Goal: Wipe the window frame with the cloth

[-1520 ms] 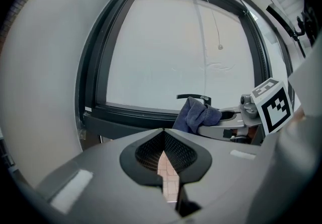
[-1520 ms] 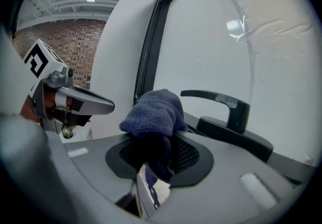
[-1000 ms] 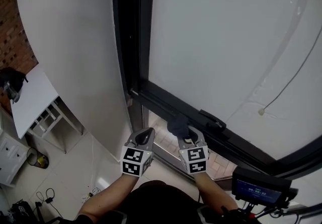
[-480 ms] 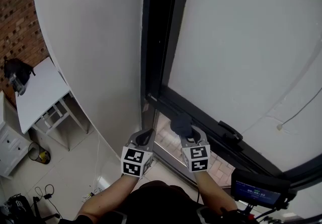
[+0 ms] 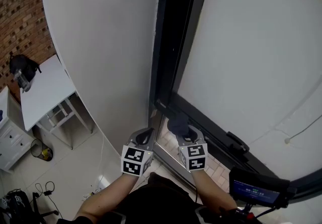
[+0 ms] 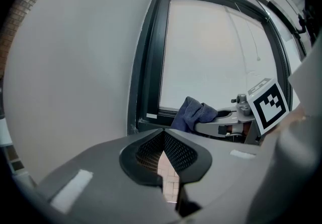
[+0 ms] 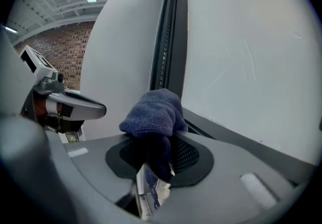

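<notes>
Cloth: a dark blue towelling wad (image 5: 177, 123), bunched up. It sits low at the bottom left corner of the window frame (image 5: 173, 42).
Hold: the right gripper (image 5: 181, 131) has its jaws pinched on the cloth. Most of the wad bulges out ahead of the tips, and a fold hangs down between the pads.
Frame: dark metal. The upright post rises from the corner, and the bottom rail runs off to the person's right under the glass pane (image 5: 261, 42).
Key relation: the frame lies straight ahead of the cloth, with the corner closest. The rail's long axis leads rightward from there, so I judge a stroke along it would travel to the person's right. A stroke up the post would go straight up.
Nearer gripper: the right one, by a clear margin.
Left gripper: the left gripper (image 5: 145, 136) has its jaws closed together with nothing between them. It hangs just beside the right gripper, off the frame and nearer the white wall (image 5: 110, 42).
Contact: I cannot tell whether the wad is pressed on the rail or just short of it, because the gripper and the cloth itself cover the meeting point.
Cut off: the top of the frame and the rail's far right end run out of the head view.
Hard to read: a latch (image 5: 236, 142) shows further along the rail, but its form is unclear.
Elsewhere: a white table (image 5: 43, 92) stands well apart, below left.
</notes>
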Motion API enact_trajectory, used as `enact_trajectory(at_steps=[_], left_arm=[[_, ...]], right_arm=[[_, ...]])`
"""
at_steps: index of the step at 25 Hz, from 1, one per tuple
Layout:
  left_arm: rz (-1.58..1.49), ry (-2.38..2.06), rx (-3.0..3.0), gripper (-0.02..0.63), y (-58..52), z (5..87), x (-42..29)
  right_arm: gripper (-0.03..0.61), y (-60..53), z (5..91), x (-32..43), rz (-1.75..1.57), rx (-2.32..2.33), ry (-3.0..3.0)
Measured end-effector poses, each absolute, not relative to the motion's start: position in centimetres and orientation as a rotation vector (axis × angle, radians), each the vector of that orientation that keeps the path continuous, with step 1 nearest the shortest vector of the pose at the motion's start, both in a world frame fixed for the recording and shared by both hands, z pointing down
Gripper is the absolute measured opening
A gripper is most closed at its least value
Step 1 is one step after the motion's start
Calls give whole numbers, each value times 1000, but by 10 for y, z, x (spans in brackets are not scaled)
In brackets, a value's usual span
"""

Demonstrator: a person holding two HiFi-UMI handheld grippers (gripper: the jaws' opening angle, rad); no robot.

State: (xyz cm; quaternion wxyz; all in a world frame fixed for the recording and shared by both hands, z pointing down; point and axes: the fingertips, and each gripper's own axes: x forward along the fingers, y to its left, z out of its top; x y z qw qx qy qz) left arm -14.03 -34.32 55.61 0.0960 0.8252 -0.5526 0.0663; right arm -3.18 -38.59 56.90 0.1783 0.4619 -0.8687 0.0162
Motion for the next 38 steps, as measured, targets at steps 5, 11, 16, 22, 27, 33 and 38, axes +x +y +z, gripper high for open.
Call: enact_trajectory(at_steps=[5, 11, 16, 22, 27, 33, 38], left_arm=[[208, -1677, 2431, -6, -357, 551, -157], [236, -1705, 2401, -6, -382, 553, -165], [261, -1683, 2400, -6, -389, 553, -168], [294, -1644, 2419, -6, -398, 552, -162], [305, -1610, 2457, -6, -410, 556, -167], [308, -1483, 2559, -6, -398, 551, -172], [281, -1390, 2645, -6, -381, 540, -182]], right_arm=[[118, -400, 569, -62, 63, 1253, -2484], [118, -425, 570, -82, 102, 1254, -2486], [118, -426, 567, -95, 106, 1278, -2485], [118, -426, 565, -104, 140, 1259, -2514], [118, -437, 571, -113, 142, 1284, -2511], [118, -443, 574, -104, 226, 1431, -2461], [118, -442, 567, -107, 254, 1518, -2441]])
